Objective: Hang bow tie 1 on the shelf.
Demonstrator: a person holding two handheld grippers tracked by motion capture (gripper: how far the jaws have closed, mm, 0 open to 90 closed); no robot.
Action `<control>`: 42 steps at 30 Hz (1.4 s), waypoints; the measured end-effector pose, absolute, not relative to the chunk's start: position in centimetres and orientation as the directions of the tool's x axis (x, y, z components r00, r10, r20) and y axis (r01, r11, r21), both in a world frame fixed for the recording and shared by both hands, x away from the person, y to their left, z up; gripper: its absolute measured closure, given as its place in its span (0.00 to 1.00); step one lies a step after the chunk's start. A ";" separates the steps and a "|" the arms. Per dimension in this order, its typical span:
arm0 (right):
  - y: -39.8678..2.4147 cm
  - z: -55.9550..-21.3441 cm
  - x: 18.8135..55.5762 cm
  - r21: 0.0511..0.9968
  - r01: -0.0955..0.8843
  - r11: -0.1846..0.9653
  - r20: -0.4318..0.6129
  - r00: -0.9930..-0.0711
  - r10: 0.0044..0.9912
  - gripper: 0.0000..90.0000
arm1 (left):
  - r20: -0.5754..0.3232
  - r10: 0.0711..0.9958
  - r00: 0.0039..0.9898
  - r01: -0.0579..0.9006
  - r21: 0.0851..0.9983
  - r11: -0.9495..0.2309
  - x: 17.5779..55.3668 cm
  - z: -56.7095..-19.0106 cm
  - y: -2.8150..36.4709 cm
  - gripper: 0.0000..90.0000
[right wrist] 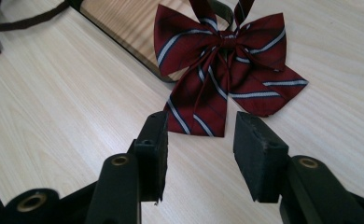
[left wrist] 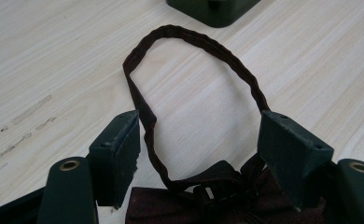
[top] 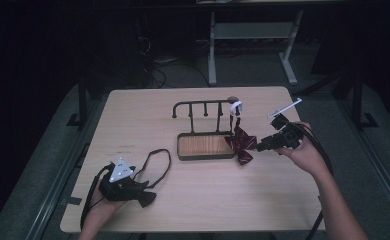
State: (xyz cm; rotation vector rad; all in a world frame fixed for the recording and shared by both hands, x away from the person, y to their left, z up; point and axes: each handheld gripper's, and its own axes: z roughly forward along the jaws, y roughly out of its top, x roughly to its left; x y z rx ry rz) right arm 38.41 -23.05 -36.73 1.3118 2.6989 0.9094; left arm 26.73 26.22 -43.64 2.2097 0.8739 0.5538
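Observation:
A dark red bow tie [top: 243, 142] with pale stripes has its strap looped over the right end of a black hook rack [top: 203, 107]. Its bow [right wrist: 222, 70] rests against the corner of the rack's wooden base [right wrist: 124, 37]. My right gripper [right wrist: 201, 135] is open just short of the bow's lower tail, touching nothing; it is right of the bow [top: 263, 144]. A dark bow tie [left wrist: 217, 196] lies under my open left gripper [left wrist: 201, 140], its strap loop [left wrist: 194, 42] spread on the table ahead. That gripper [top: 133, 187] sits near the table's front left.
The rack's base [top: 205, 146] stands mid-table, with a corner of it [left wrist: 213, 9] showing in the left gripper view. The light wooden table [top: 193, 200] ends close behind the left hand. A desk frame [top: 253, 45] stands on the floor beyond the far edge.

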 end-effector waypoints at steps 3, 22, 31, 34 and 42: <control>-23.1 -36.9 38.1 0.496 0.719 0.487 0.235 -0.651 0.722 0.61 | 0.132 0.716 0.685 0.423 0.729 -0.539 26.8 -43.6 26.2 0.34; -24.1 -40.6 33.8 0.525 0.716 0.460 0.248 -0.646 0.722 0.59 | 0.143 0.719 0.680 0.422 0.726 -0.543 26.8 -43.5 26.3 0.34; -24.1 -41.5 33.2 0.547 0.704 0.453 0.238 -0.650 0.722 0.57 | 0.148 0.724 0.673 0.422 0.727 -0.541 26.7 -43.4 26.2 0.34; -24.1 -41.7 32.9 0.552 0.702 0.451 0.237 -0.650 0.722 0.56 | 0.148 0.728 0.670 0.424 0.729 -0.538 26.7 -43.4 26.1 0.34; -24.6 -42.6 31.7 0.581 0.709 0.401 0.246 -0.622 0.743 0.52 | 0.147 0.732 0.665 0.428 0.728 -0.535 26.7 -43.4 26.2 0.34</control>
